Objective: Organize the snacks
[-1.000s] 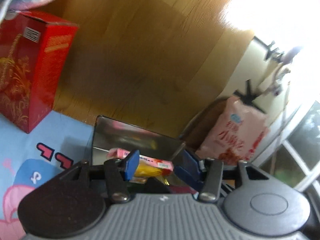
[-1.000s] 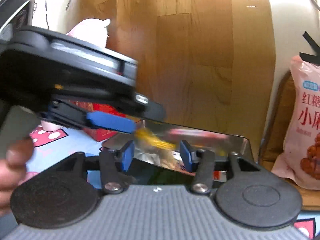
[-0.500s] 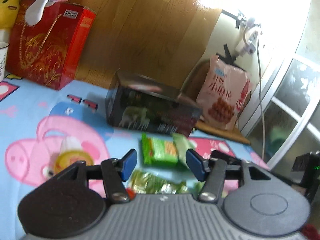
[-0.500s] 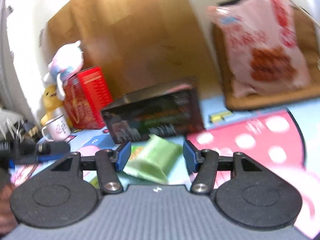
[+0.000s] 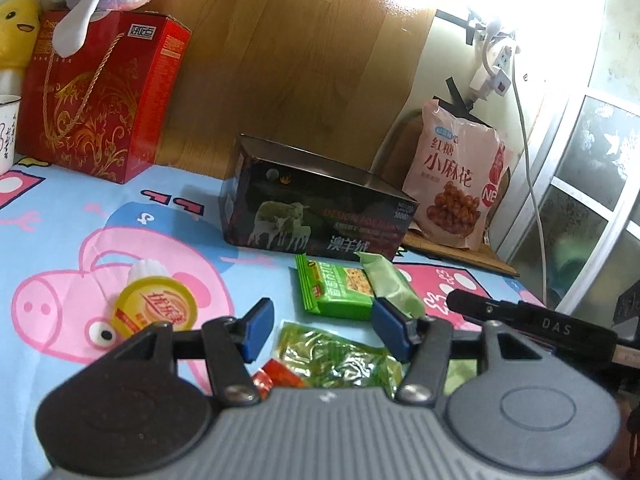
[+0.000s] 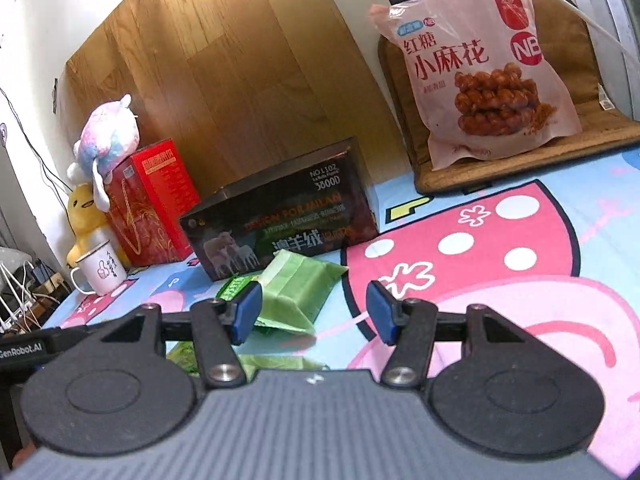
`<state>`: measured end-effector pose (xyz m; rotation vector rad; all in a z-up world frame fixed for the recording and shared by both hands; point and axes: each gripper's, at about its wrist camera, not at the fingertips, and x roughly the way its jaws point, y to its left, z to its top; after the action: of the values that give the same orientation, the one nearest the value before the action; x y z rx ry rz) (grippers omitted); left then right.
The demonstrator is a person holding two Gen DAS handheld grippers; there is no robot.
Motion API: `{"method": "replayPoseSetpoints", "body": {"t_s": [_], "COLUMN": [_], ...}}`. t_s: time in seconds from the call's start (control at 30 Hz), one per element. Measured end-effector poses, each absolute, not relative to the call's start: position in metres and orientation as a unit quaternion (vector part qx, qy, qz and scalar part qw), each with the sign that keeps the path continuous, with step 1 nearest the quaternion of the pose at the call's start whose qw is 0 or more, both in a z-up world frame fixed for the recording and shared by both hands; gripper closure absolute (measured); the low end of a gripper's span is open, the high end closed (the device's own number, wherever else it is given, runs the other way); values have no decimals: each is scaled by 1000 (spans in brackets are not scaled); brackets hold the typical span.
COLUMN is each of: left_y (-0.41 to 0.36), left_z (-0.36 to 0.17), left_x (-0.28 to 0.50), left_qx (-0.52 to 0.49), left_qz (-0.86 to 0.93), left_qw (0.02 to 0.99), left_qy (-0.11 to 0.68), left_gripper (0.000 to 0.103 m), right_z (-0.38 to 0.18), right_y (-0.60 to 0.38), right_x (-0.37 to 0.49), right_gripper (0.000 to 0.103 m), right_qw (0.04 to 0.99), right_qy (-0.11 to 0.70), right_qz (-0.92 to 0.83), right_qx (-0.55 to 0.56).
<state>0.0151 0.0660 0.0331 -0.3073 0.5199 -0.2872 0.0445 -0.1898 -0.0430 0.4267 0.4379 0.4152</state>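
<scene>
A dark open-topped box (image 5: 316, 216) with sheep pictures stands on the cartoon cloth; it also shows in the right wrist view (image 6: 280, 216). In front of it lie a bright green cracker packet (image 5: 336, 290), a pale green packet (image 5: 390, 286) (image 6: 300, 292), a clear green snack bag (image 5: 336, 356), a red wrapper (image 5: 280, 376) and a yellow-lidded jelly cup (image 5: 154, 310). My left gripper (image 5: 324, 330) is open and empty above the clear green bag. My right gripper (image 6: 312, 314) is open and empty, just right of the pale green packet.
A red gift box (image 5: 100, 96) with plush toys (image 6: 104, 140) on top stands at the back left, a white mug (image 6: 102, 268) beside it. A large pink snack bag (image 6: 480, 64) leans on a brown cushion (image 6: 520, 160) at the back right. A wood panel (image 5: 280, 60) backs the scene.
Both grippers have pulled back from over the dark box, where the left one held a pink and yellow snack. Both are now open, empty and low over the loose packets.
</scene>
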Motion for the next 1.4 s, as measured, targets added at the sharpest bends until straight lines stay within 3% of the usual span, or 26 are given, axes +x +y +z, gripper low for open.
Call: {"method": "replayPoseSetpoints", "body": {"t_s": [1.4], "left_y": [67], "left_z": [34], "left_x": [14], "left_qx": [-151], "left_qz": [-140], "left_qw": [946], "left_qy": [251], "left_gripper": [43], "right_z": [-44], "right_y": [-190], "right_x": [47], "right_gripper": [36], "right_qw": [931], "right_qy": [221], "right_qz": [201], "right_qx": [210]}}
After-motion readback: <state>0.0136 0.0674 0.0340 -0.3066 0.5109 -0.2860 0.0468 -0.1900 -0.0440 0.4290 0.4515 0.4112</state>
